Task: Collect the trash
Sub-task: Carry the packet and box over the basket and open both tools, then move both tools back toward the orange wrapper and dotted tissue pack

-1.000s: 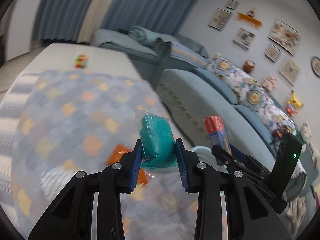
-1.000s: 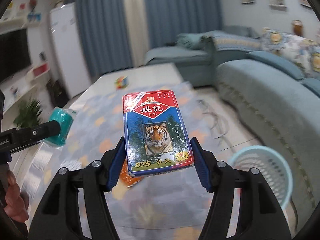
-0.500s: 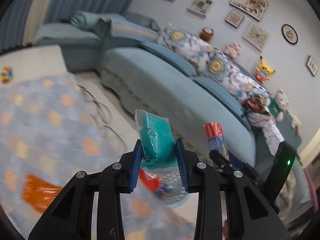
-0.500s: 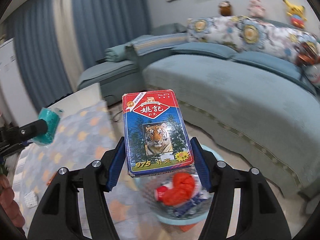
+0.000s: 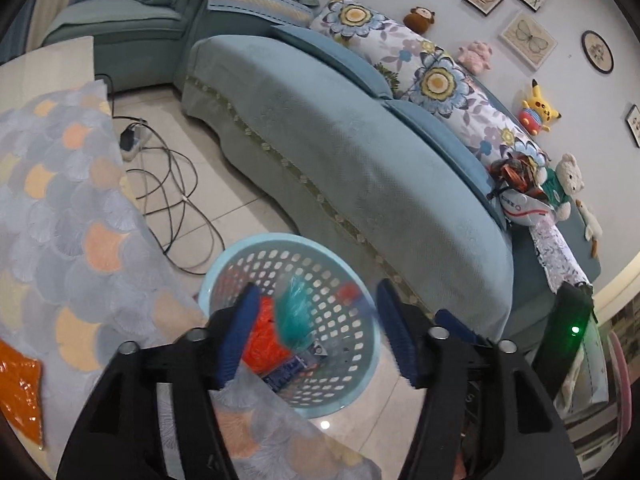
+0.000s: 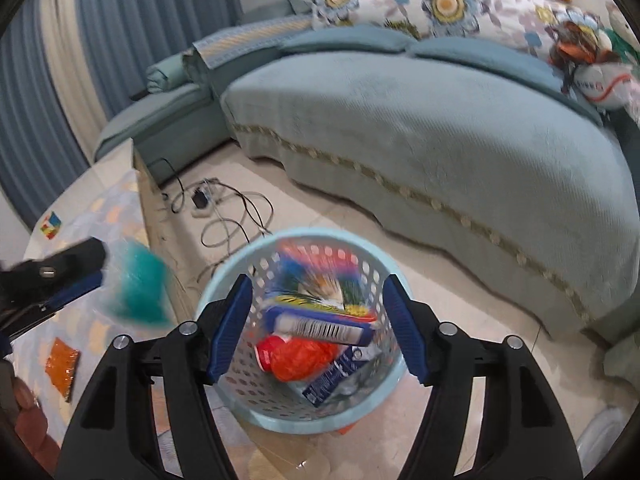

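Both grippers hang over a light blue perforated trash basket [image 5: 244, 264] [image 6: 360, 404] on the floor. My left gripper [image 5: 312, 332] is open; the teal packet [image 5: 296, 316] is blurred, falling between its fingers toward the basket, and shows mid-air in the right wrist view [image 6: 138, 288]. My right gripper [image 6: 316, 328] is open; the tiger card box [image 6: 320, 280] is blurred, dropping into the basket onto a red wrapper [image 6: 300, 356] and a blue box [image 6: 332, 376].
A table with a scale-pattern cloth [image 5: 60, 208] lies left, with an orange wrapper [image 5: 20, 388] [image 6: 62, 362] and a colourful cube [image 6: 51, 225] on it. Cables [image 5: 172, 184] lie on the floor. A blue-green sofa [image 5: 360, 160] runs behind the basket.
Both grippers swung from the table to above the basket and opened. The teal packet and the tiger card box left the fingers and are dropping.
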Action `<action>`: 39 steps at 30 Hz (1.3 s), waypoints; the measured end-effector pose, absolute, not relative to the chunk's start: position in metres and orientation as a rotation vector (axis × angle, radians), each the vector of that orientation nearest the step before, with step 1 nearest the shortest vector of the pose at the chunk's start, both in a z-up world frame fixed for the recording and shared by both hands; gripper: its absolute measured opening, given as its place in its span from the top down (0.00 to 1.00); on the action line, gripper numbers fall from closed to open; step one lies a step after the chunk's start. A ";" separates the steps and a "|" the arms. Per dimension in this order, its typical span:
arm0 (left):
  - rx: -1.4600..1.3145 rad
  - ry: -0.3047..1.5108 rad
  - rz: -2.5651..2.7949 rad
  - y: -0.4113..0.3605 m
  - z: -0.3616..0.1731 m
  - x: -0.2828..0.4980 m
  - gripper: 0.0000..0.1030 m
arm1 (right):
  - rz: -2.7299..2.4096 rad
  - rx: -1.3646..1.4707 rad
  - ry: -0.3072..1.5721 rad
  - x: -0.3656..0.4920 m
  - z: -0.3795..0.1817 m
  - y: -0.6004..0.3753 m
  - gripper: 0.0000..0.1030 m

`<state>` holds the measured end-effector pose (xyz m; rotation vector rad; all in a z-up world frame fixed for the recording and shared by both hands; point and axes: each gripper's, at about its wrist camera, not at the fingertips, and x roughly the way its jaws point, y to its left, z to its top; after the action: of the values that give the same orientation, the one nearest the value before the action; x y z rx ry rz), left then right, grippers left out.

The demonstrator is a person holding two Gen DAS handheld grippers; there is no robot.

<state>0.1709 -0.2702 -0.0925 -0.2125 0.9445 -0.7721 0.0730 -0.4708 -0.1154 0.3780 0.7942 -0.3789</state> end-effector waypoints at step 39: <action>-0.357 0.753 -0.086 0.112 -0.062 0.069 0.23 | 0.216 -0.004 0.700 0.111 -0.029 -0.175 0.31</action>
<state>0.0693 0.1125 -0.0618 -0.3565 0.7534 -0.0858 0.1106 -0.1747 -0.0285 -0.0044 0.7003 0.2159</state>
